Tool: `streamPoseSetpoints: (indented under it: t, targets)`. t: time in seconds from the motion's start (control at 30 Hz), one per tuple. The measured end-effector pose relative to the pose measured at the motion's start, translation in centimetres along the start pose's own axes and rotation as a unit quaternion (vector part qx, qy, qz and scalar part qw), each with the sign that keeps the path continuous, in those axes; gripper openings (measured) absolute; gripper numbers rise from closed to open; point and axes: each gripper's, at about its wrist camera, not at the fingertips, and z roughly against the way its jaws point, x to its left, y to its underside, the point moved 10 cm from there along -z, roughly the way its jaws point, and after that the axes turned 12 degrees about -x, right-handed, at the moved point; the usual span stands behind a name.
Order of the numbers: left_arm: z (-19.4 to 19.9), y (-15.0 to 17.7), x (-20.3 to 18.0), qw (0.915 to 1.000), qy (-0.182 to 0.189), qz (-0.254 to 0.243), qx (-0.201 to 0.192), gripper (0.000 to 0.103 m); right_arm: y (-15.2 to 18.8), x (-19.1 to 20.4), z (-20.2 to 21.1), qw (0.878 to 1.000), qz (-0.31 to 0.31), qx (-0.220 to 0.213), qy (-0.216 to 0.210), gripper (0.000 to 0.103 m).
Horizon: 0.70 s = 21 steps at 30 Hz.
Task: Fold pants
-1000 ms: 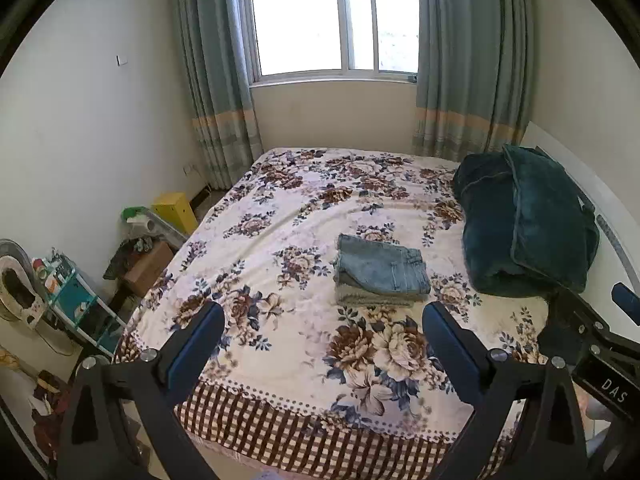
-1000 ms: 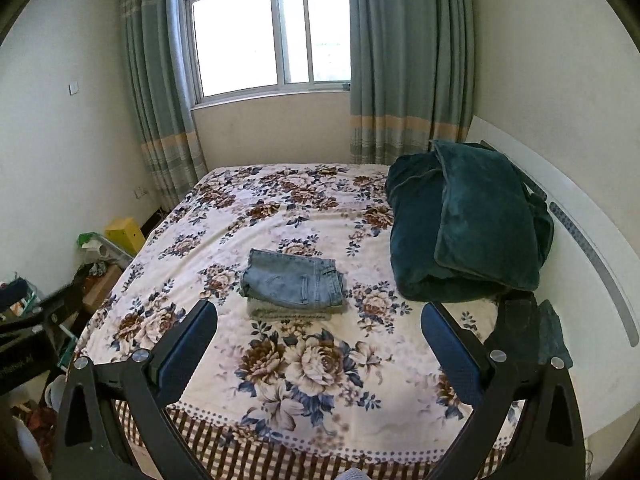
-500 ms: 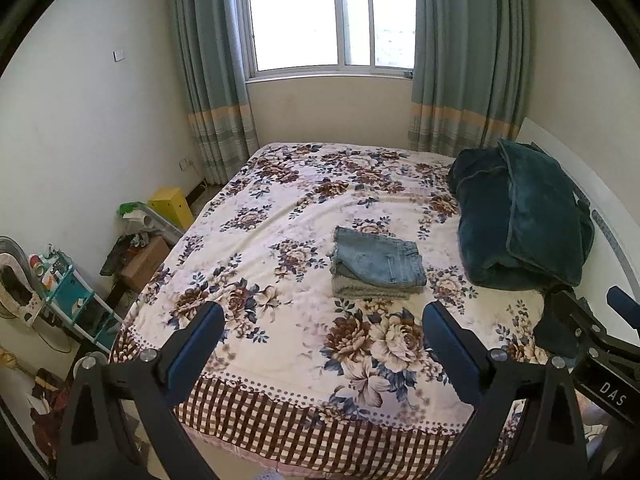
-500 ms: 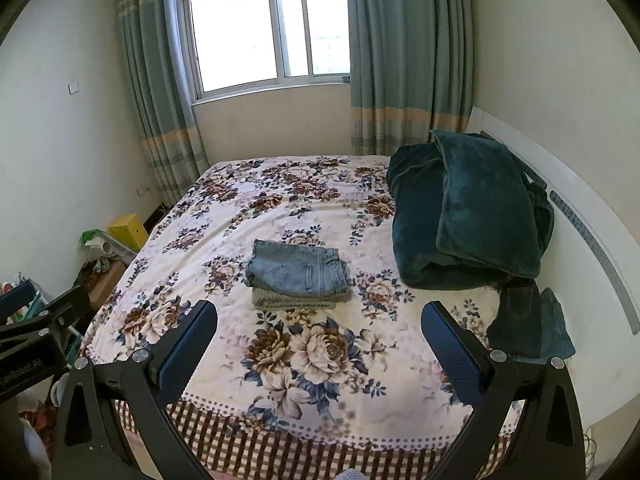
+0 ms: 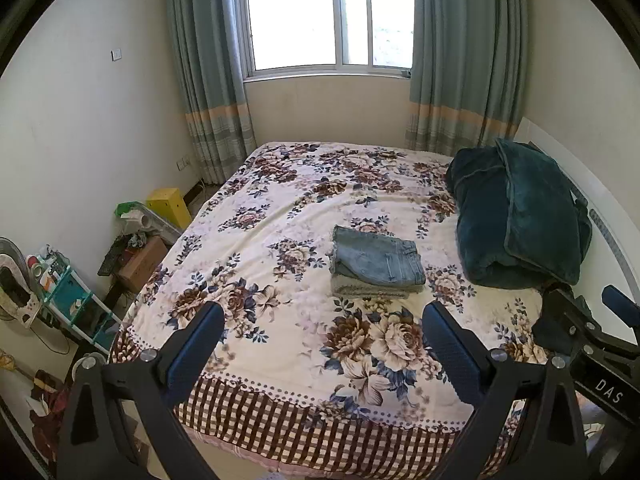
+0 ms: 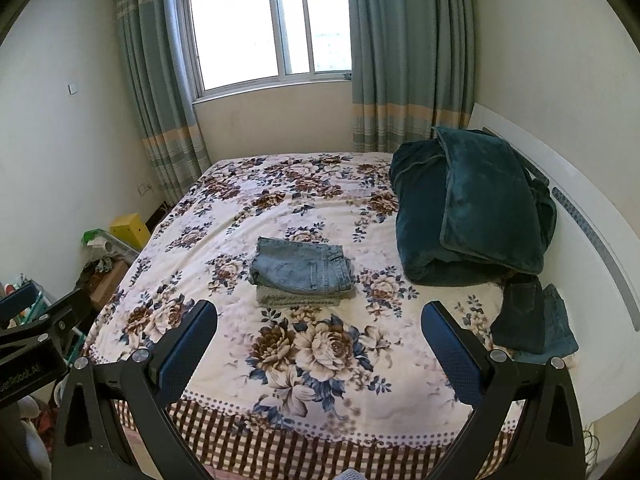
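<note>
Both grippers are spread wide with nothing between their fingers, the left gripper and right gripper hovering off the foot of the bed. The folded jeans sit mid-bed on a folded gray garment. The dark pants lie at 3 o'clock, beside the green blanket.

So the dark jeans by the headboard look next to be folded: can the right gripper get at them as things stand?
Probably yes: the right gripper is open and empty, and the dark jeans lie uncovered beside the green blanket.
</note>
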Motion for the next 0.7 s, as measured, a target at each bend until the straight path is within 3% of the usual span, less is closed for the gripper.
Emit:
streamPoseSetpoints:
  t: [0.7]
  targets:
    - [-0.2, -1.8, 0.6, 0.9999, 0.006, -0.006, -0.005, 0.101, -1.2, 1.9, -0.6, 1.0, 0.004, -0.006, -0.007, 0.103]
